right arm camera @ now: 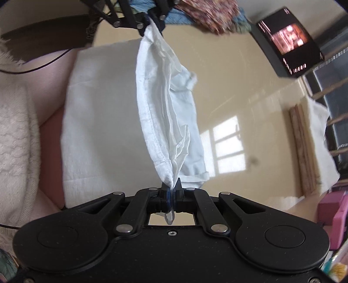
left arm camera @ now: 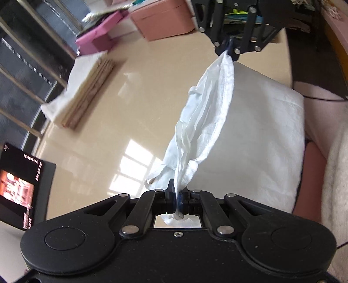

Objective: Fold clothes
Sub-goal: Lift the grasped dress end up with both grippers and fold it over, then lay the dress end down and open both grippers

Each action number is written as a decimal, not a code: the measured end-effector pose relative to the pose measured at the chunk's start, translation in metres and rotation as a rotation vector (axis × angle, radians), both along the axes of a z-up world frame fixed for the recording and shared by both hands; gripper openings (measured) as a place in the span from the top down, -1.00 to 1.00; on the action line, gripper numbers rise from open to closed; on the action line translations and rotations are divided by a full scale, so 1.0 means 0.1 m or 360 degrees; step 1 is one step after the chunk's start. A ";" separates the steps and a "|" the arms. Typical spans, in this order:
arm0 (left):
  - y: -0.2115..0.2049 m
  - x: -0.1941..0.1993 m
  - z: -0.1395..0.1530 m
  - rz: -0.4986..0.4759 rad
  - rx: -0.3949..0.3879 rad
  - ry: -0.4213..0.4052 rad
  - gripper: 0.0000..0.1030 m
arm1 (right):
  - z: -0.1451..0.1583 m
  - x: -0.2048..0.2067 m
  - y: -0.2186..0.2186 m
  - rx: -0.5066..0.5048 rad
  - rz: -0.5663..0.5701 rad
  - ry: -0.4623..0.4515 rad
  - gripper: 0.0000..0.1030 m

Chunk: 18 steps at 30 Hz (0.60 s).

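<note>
- Left tongs [left arm camera: 178, 197] are clamped on one bunched end of a white garment [left arm camera: 206, 113].
- Right tongs [right arm camera: 171, 193] pinch the other end; the garment [right arm camera: 165, 104] hangs stretched in the air between them, above the desk [left arm camera: 134, 91].
- Beneath lies a folded white cloth [left arm camera: 261, 130].
- Farther off: a folded stack [left arm camera: 84, 87], pink boxes [left arm camera: 161, 17].

Window light gleams on a glossy beige tabletop [left arm camera: 134, 113], pink storage boxes [left arm camera: 161, 19] at its far edge.
</note>
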State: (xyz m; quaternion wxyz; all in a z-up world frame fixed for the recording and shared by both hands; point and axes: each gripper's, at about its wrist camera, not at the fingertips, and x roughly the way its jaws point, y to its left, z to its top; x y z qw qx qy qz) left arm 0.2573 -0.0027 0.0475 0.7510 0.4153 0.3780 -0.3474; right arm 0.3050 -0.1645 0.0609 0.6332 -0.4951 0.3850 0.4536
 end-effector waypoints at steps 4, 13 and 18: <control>0.05 0.19 -0.12 0.0078 0.0004 0.0092 0.94 | -0.06 0.21 -0.04 0.0069 -0.0077 0.0083 0.96; 0.19 0.41 -0.25 0.0225 -0.0067 0.0246 0.92 | -0.31 0.45 -0.09 0.0175 -0.0179 0.0216 0.92; 0.27 0.45 -0.24 0.0328 -0.0139 0.0268 0.60 | -0.36 0.53 -0.17 0.0293 -0.0295 0.0250 0.78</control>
